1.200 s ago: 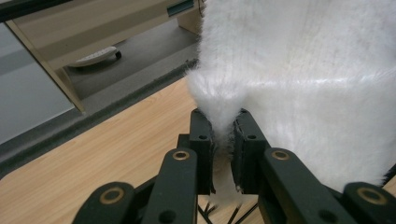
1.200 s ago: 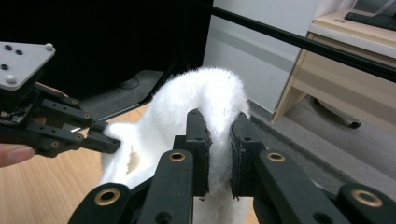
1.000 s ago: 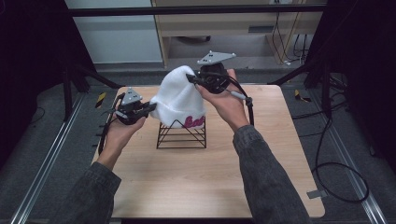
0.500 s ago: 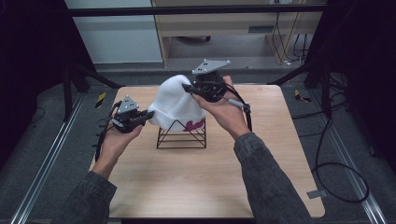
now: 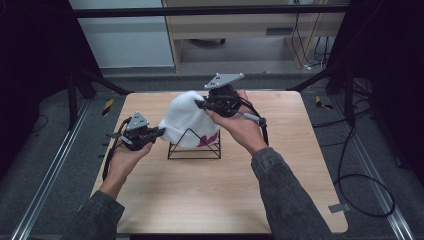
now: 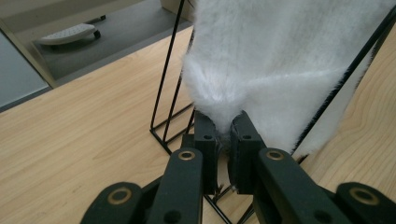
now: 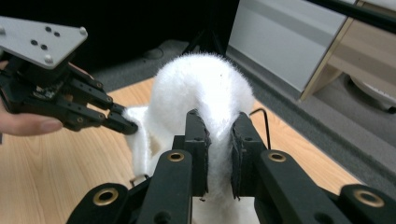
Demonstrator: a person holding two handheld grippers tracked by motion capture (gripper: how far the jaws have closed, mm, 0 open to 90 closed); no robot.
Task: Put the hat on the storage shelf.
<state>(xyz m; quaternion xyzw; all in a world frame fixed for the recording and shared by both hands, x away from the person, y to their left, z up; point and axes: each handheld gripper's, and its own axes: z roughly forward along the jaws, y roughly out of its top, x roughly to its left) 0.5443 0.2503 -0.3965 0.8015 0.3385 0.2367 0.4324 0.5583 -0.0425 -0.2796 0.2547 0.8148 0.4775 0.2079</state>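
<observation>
Table [image 5: 200, 195]: bears black wire stand [image 5: 194, 147]. White fleece hat [image 5: 186, 120]: draped over stand's peak, stretched between both hands. Right gripper [image 5: 202, 104]: clenched on far rim, higher. Left gripper [image 5: 161, 131]: clenched on near-left rim, lower.

No lettering can be read on the white hat [image 5: 186, 120].

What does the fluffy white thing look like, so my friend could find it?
Look at the wooden table; near its middle stands a black wire stand. Draped over that stand is the white hat, pinched by the left tongs and right tongs. It is the one soft, furry thing there, with pink marks low down.
</observation>
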